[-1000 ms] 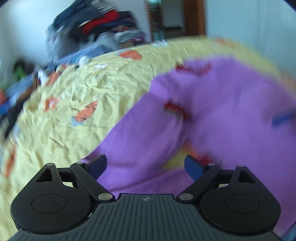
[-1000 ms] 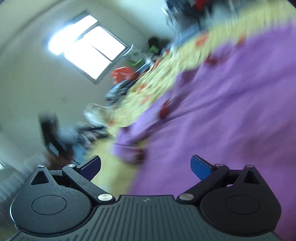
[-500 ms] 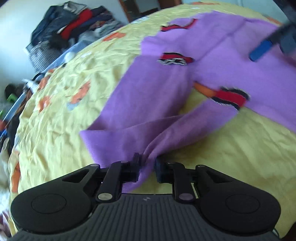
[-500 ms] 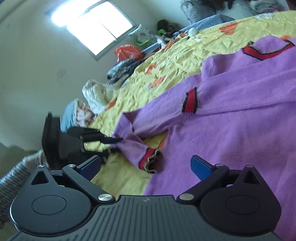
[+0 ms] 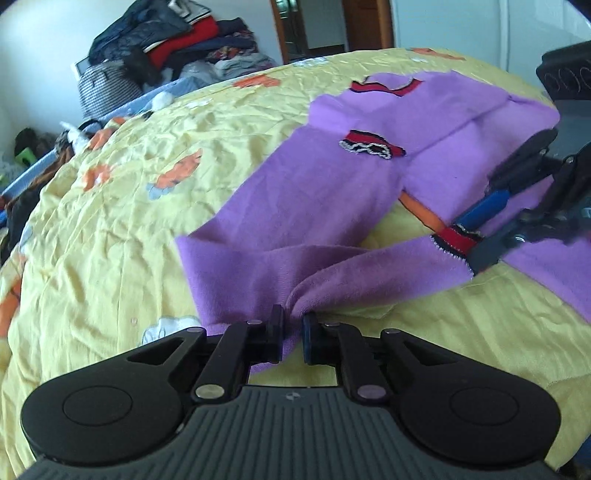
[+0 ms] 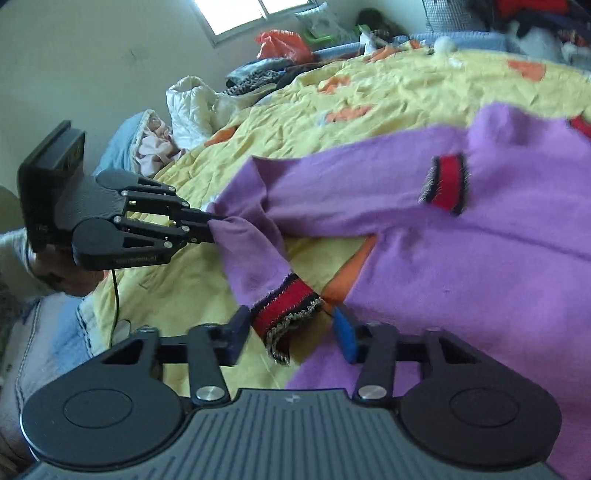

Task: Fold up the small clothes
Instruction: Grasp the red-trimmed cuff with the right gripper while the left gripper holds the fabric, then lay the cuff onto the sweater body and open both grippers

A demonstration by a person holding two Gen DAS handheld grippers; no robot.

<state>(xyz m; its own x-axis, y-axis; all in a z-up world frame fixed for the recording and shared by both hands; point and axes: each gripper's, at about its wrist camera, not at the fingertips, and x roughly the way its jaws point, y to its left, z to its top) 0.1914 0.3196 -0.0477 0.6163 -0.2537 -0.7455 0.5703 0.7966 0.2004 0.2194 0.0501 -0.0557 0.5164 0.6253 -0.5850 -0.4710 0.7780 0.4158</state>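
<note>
A purple sweater (image 5: 332,192) with red and black striped trim lies on a yellow bedsheet (image 5: 122,229). My left gripper (image 5: 293,338) is shut on a fold of the sweater's sleeve; it also shows in the right wrist view (image 6: 210,227), pinching the cloth. My right gripper (image 6: 291,334) is open, its fingers on either side of the sleeve's red striped cuff (image 6: 286,306). In the left wrist view the right gripper (image 5: 476,236) reaches in from the right at the same cuff (image 5: 456,240). A second red cuff (image 6: 447,182) lies on the sweater body.
A pile of clothes and a checked bag (image 5: 110,88) stand at the far edge of the bed. Crumpled bedding and a white bag (image 6: 192,103) lie by the wall under the window. A doorway (image 5: 328,26) is at the back.
My left gripper closed on the sweater's sleeve and holds it. My right gripper moved in from the sweater body to the striped cuff, with its fingers narrower than before.
</note>
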